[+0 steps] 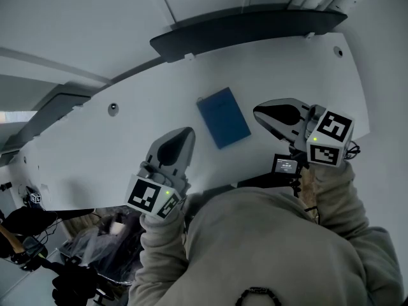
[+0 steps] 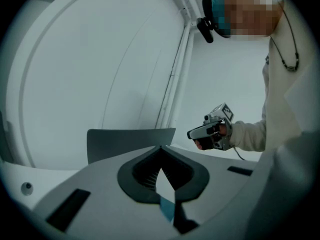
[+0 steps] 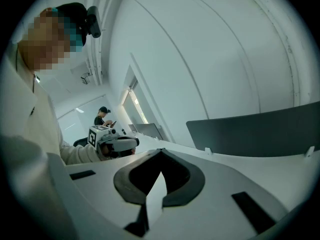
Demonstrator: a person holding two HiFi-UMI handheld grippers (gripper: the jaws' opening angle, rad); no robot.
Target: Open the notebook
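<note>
On table (image 1: 121,142) — blue ntbk (image 1: 223,117), closed, flat

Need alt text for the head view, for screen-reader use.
A closed blue notebook lies flat on a white table, with the left gripper at its lower left and the right gripper just to its right, neither holding it. A dark panel runs along the table's far edge, and the person's pale sweater fills the bottom.
</note>
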